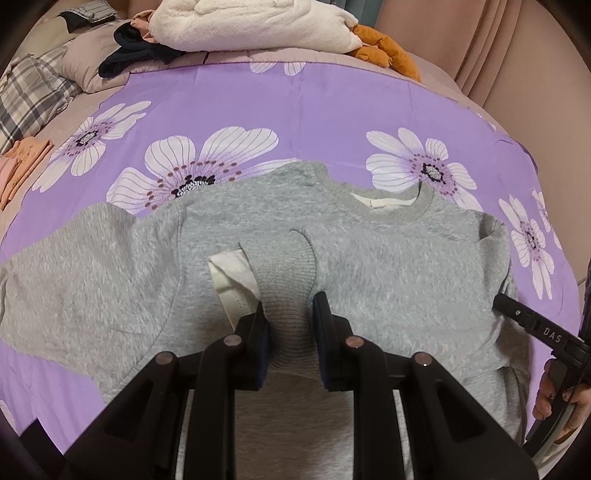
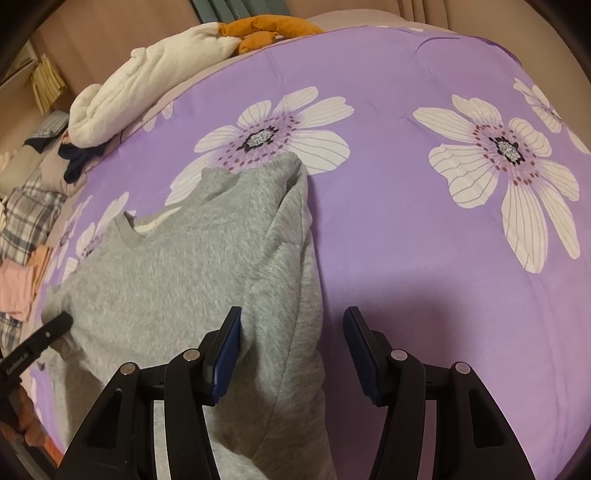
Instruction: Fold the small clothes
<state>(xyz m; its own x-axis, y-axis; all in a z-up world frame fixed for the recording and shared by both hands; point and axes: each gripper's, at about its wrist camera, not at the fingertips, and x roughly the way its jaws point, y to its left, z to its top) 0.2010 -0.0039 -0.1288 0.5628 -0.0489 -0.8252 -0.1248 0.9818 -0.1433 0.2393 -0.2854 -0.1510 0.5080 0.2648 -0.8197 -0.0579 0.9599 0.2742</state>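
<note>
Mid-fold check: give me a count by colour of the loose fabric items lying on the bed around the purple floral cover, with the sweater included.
Grey: 1, the sweater being folded
Cream: 1, fluffy blanket
Orange: 1, crumpled cloth
Dark navy: 1, bunched garment
Pink and peach: 1 folded stack, pieces uncountable
Plaid: 1 cloth
Total: 6

Purple floral bedspread [image 1: 332, 110] covered the bed; white blanket [image 1: 251, 22], orange cloth [image 1: 384, 51], dark garment [image 1: 133, 51] lay far; plaid fabric [image 1: 29, 99] far left.
</note>
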